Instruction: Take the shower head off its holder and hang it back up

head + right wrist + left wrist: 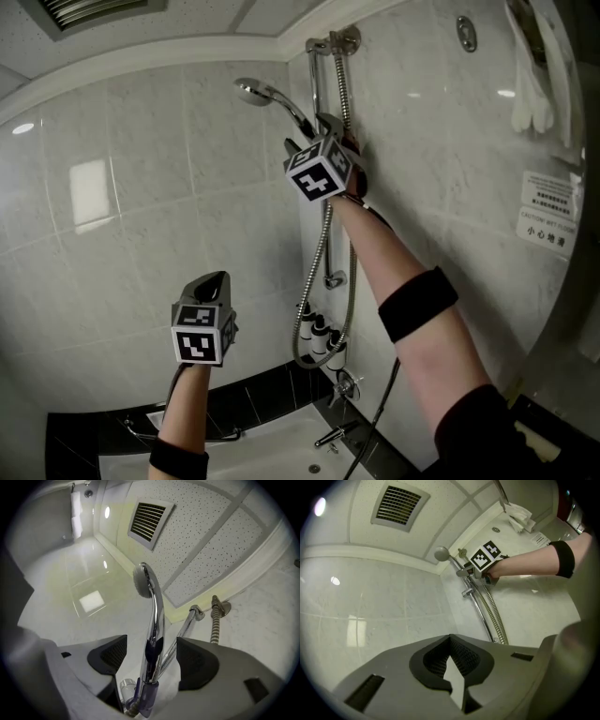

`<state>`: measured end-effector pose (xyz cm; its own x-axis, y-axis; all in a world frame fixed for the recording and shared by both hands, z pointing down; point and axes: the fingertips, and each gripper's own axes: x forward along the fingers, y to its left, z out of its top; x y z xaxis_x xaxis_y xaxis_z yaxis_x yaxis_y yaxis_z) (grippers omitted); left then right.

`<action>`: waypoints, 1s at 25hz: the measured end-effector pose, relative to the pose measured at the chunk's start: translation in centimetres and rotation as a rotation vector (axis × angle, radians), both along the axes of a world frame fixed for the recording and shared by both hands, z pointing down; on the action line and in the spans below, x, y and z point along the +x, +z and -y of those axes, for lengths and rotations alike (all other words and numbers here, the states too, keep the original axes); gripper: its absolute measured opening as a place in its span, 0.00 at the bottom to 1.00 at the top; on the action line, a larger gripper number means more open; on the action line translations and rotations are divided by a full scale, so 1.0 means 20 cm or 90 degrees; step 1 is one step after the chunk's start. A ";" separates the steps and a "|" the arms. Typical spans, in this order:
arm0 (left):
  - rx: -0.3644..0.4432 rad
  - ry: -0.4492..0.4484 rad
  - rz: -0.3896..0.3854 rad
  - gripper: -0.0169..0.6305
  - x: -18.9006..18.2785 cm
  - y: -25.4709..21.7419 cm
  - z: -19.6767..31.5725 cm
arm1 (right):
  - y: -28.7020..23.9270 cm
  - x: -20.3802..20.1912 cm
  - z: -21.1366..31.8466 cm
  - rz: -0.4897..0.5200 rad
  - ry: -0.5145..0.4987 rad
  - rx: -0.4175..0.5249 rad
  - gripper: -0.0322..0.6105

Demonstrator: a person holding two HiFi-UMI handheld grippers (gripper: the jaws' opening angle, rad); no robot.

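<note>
Standing here I count two claws, the left claw (212, 280) and the right claw (313, 128), one on each of the person's hands. There is one shower head (255, 91), one upright chrome rail (315, 82) and one ribbed metal hose (343, 89). As far as I can tell, three dark-capped bottles (320, 330) stand in a row near the wall's lower edge. I see one tap (345, 385) and one grilled vent (150, 520) in the ceiling. Two printed notices (548, 193) sit near the wall's right edge, one above the other. One white cloth (534, 92) hangs near its top right corner. There are two black arm bands (417, 305), one on each arm.
</note>
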<state>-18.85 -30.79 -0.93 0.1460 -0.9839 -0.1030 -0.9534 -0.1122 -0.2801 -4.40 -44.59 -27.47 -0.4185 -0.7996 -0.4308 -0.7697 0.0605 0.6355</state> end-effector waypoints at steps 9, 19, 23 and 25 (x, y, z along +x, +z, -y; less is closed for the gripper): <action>0.004 -0.006 0.000 0.03 -0.01 0.01 0.02 | -0.03 -0.01 0.12 -0.009 0.048 0.003 0.30; -0.011 -0.033 0.004 0.03 -0.13 0.08 -0.01 | -0.06 -0.02 0.09 0.047 0.012 -0.025 0.27; -0.011 -0.045 0.002 0.03 -0.19 0.08 -0.04 | -0.12 -0.11 -0.01 0.020 -0.003 0.004 0.26; -0.010 -0.052 0.000 0.03 -0.21 0.08 -0.06 | -0.15 -0.18 -0.08 0.008 -0.018 0.020 0.26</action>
<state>-23.08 -29.51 0.58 0.0649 -0.9941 -0.0874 -0.9598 -0.0382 -0.2782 -7.99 -42.92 -30.52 -0.4359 -0.7733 -0.4604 -0.7754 0.0630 0.6283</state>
